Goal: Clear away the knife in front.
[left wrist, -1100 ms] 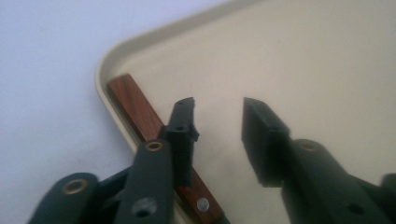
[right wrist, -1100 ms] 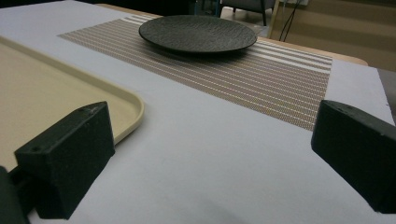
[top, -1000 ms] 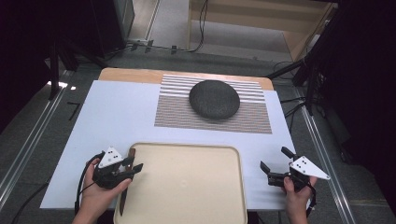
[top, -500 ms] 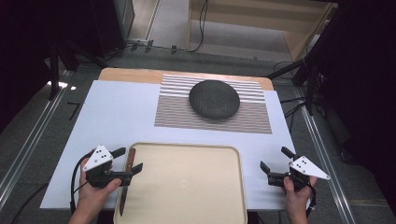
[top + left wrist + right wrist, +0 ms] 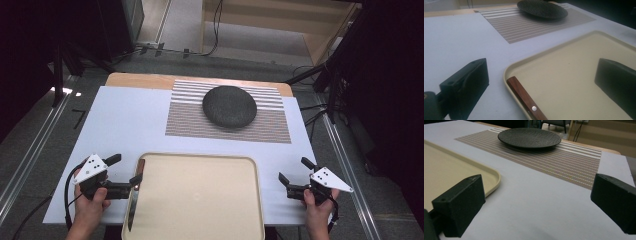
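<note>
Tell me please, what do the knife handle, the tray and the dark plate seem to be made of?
The knife handle looks like reddish-brown wood with a smooth finish, set with a small metal rivet. The tray seems to be cream plastic, matte, with a moulded raised rim. The dark plate is probably stoneware or ceramic: charcoal, with a finely textured, low-sheen surface. The left tool stands open beside the handle.

There are no words, numbers, labels or signs to read in these pictures. The tray [image 5: 200, 200], the knife [image 5: 135, 195], the dark plate [image 5: 229, 106] and the striped mat [image 5: 227, 122] are all plain. The grey plates on top of the grippers have small dots, but no letters.
</note>
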Tool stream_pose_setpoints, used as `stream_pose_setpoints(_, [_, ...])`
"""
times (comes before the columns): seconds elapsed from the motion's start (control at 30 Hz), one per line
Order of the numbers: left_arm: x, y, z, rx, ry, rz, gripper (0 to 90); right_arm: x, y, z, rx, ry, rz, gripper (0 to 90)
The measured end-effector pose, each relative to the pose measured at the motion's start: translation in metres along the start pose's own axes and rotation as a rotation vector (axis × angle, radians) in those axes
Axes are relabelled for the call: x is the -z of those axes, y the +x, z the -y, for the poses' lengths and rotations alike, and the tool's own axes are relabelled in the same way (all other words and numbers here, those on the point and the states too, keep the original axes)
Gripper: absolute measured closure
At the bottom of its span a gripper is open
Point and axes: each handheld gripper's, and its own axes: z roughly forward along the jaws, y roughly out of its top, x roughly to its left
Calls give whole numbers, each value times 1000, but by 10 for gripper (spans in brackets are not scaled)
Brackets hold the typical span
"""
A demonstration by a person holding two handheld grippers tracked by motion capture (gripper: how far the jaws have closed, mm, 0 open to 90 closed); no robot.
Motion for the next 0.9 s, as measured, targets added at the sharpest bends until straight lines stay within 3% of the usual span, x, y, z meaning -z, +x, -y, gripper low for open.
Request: stream_pose_setpoints(0.9, [32,55,16,38,-40,-117,0,0,0,0,1,-1,-2,0])
